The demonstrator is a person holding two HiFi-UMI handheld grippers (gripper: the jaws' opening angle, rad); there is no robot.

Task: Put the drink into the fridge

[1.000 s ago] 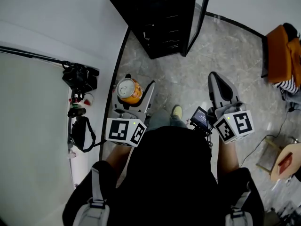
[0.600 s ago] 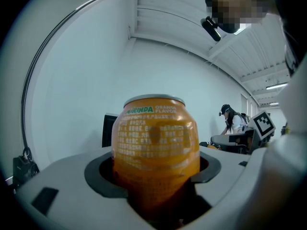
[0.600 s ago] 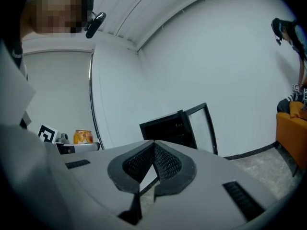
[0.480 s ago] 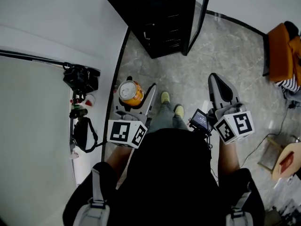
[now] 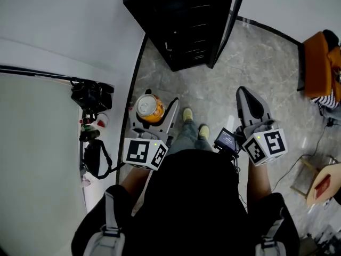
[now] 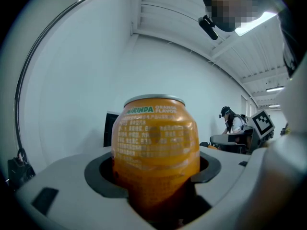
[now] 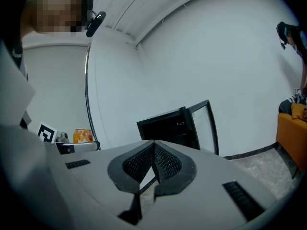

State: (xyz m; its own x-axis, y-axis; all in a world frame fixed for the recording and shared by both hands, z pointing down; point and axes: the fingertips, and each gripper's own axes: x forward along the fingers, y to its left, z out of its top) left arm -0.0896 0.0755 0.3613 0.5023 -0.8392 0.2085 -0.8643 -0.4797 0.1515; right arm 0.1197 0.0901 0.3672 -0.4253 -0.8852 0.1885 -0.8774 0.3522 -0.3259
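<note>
**Left gripper is holding the orange drink can.**
Its jaws are clamping the upright can above the floor, near the open black fridge; the right gripper is sitting with jaws together, empty.

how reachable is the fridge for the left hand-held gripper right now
Likely yes, after a step closer: the fridge door stands open and bare floor separates it from the left hand-held gripper holding the can.

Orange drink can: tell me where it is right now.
In the head view the orange aluminium drink can sits left of centre, clamped in the left tongs, above the grey stone floor and short of the open black fridge ahead.
</note>
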